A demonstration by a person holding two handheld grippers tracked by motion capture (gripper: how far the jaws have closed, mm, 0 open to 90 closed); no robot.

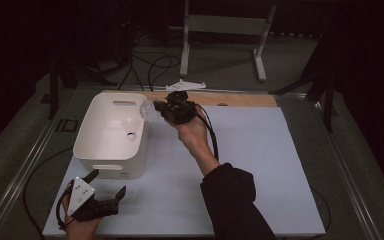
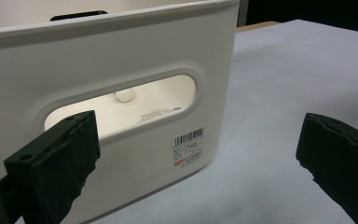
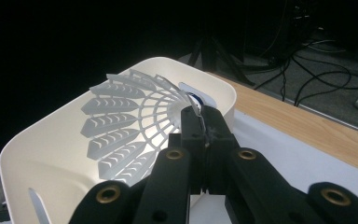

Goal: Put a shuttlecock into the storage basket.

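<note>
Shuttlecock held right over the tub

A white plastic shuttlecock is pinched by its edge in the tightly closed right gripper, upper middle of the high view, hung over the right rim of the white tub. The left gripper is parked at the lower left on the white mat, jaws spread wide with nothing gripped, pointed at the tub's handle slot.
</note>
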